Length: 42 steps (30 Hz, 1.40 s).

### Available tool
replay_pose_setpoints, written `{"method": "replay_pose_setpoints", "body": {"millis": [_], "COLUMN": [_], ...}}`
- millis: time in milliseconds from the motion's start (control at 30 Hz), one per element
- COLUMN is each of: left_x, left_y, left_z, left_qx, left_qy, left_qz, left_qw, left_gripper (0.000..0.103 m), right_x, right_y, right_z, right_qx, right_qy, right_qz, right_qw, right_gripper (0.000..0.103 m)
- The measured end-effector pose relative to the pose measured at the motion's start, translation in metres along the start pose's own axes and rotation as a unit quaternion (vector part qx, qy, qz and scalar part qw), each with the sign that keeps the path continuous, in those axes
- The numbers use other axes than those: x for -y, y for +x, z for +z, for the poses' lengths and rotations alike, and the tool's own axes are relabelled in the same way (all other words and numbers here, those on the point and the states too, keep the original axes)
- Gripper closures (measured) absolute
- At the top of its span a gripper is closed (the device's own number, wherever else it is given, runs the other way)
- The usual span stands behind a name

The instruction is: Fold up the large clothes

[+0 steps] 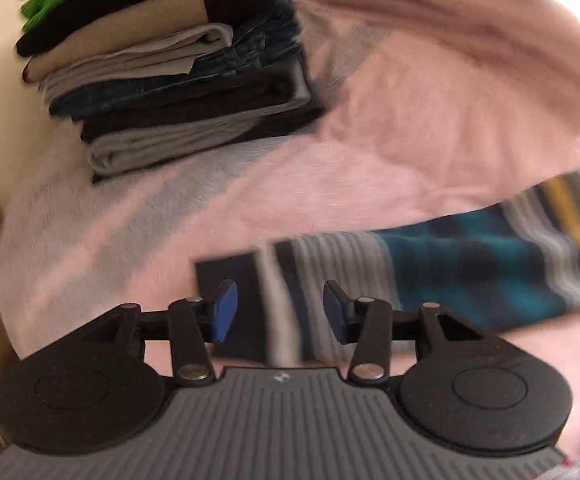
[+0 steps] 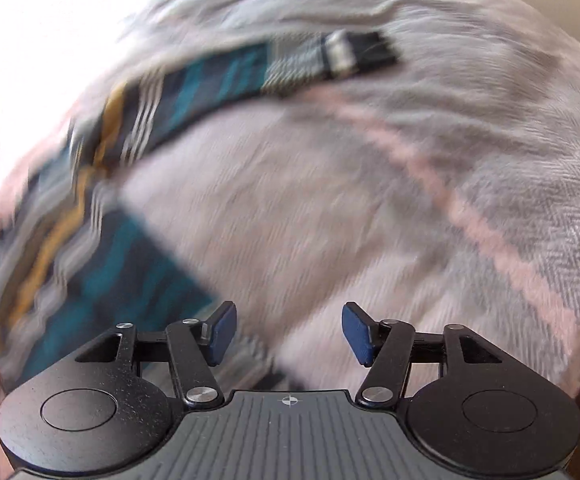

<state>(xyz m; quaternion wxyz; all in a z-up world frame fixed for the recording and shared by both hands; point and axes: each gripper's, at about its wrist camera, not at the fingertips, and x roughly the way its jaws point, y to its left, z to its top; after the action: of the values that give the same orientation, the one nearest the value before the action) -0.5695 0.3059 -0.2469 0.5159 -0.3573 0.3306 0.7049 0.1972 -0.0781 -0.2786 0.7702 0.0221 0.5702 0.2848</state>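
Soft woven blanket (image 2: 410, 200), matt

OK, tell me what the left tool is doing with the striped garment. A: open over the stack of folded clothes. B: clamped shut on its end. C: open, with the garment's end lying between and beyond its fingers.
C: the left tool is open, blue pads apart, with the striped garment end lying past them.
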Motion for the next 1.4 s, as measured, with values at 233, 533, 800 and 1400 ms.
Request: {"method": "replay_pose_setpoints", "body": {"millis": [233,533,800,1400], "left_x": [0.101,0.188,0.187,0.147], "left_y": [-0.068,-0.12,-0.117,-0.077], "left_z": [-0.088,-0.182,-0.216,-0.244], "left_qx": [-0.038,-0.076,-0.117,-0.164], "left_qy": [-0.012,0.019,0.059,0.107], "left_qz": [-0.104,-0.142,-0.144,-0.258], "left_qw": [0.9937,0.9867,0.9808,0.9461], "left_gripper": [0.056,0.057,0.04,0.051], "right_x": [0.084,0.1,0.116,0.052], "right_y": [0.08,0.109,0.113,0.035], "right_z": [0.124,0.23,0.268,-0.049], "right_qx": [0.089,0.147,0.06,-0.184], "right_qy": [0.19,0.128,0.105,-0.13], "right_qz": [0.109,0.141,0.018,0.202], "right_qw": [0.972,0.971,0.993,0.953], "right_gripper": [0.046,0.103,0.063,0.031]}}
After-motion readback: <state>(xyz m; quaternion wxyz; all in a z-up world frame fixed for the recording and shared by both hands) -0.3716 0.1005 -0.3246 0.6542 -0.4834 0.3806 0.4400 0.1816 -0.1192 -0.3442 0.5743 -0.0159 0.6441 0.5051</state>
